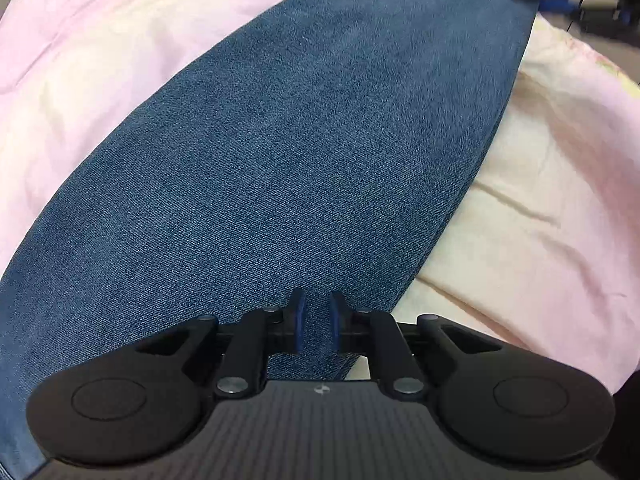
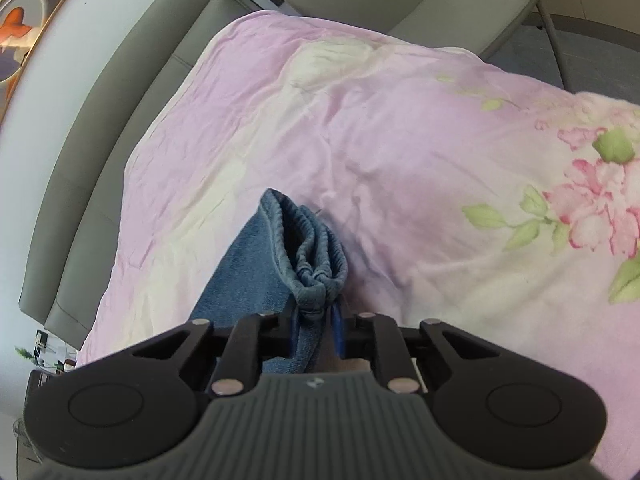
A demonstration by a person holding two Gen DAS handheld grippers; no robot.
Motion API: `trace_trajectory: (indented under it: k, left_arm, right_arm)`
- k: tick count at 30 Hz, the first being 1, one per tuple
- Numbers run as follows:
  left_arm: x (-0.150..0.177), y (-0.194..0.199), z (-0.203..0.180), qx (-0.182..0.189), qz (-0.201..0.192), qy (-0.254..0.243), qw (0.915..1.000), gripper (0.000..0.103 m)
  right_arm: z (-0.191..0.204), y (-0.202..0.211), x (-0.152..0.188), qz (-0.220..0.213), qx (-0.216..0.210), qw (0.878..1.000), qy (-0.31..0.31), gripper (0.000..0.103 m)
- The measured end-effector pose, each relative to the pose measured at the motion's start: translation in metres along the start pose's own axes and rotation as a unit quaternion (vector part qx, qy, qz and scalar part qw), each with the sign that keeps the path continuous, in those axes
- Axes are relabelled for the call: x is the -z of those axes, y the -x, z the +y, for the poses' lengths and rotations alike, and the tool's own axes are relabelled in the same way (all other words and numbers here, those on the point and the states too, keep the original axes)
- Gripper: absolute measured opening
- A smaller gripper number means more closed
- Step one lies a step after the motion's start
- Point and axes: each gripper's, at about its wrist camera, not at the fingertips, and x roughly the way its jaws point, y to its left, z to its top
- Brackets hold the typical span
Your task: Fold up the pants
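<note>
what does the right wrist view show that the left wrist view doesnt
Only the right wrist view shows the bunched elastic waistband pinched in the right gripper, the grey headboard, a wall picture and the quilt's pink flower print.

Only the left wrist view shows the flat denim leg under the left gripper, whose narrow jaws hold nothing, and the right gripper from outside, blurred at the far end.

Both show the blue pants on the pink quilt.

We see blue denim pants point(image 1: 280, 152) spread flat on the bedding in the left wrist view, running from 7 to 1 o'clock. In the right wrist view their bunched elastic waistband point(image 2: 316, 256) stands upright, gathered, at center.
</note>
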Motion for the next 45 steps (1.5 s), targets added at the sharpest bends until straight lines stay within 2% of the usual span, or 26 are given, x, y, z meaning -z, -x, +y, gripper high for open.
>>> trace_trajectory:
  k: [4,6,10,13,16,20,26,31,37,42,45]
  left_arm:
    - [0.004,0.002,-0.012,-0.022,-0.008,-0.021,0.9995,0.011]
    - [0.008,0.008,-0.009,-0.018,-0.018,-0.018,0.9995,0.011]
    - [0.021,0.041,0.016,0.009,-0.053,0.043,0.9976,0.014]
    - [0.047,0.072,0.039,0.000,-0.074,0.053,0.9959,0.014]
    - [0.080,0.101,0.066,-0.025,-0.087,0.060,0.9941,0.014]
    - [0.125,0.132,0.110,-0.050,-0.101,0.094,0.9892,0.014]
    - [0.187,0.155,0.170,-0.057,-0.126,0.166,0.9765,0.014]
    - [0.220,0.163,0.206,-0.059,-0.131,0.204,0.9684,0.014]
    - [0.243,0.155,0.231,-0.036,-0.134,0.240,0.9608,0.014]
    - [0.242,0.150,0.247,-0.006,-0.142,0.270,0.9522,0.017]
    - [0.232,0.140,0.248,0.018,-0.148,0.290,0.9454,0.029]
  right_arm:
    - [0.052,0.017,0.000,-0.014,-0.008,0.995,0.094,0.011]
    - [0.079,0.027,0.002,-0.019,-0.013,0.992,0.127,0.010]
    - [0.141,0.047,0.010,-0.035,-0.022,0.979,0.198,0.010]
    - [0.194,0.053,0.025,-0.032,-0.028,0.966,0.256,0.010]
    - [0.245,0.053,0.048,-0.024,-0.042,0.952,0.302,0.010]
    - [0.310,0.044,0.089,-0.007,-0.065,0.933,0.353,0.010]
    - [0.381,0.007,0.170,0.040,-0.081,0.905,0.416,0.010]
    - [0.404,-0.038,0.251,0.106,-0.084,0.884,0.447,0.009]
    - [0.389,-0.101,0.343,0.189,-0.063,0.854,0.481,0.008]
    - [0.368,-0.130,0.373,0.221,-0.038,0.828,0.514,0.010]
    - [0.368,-0.130,0.376,0.235,-0.051,0.814,0.529,0.029]
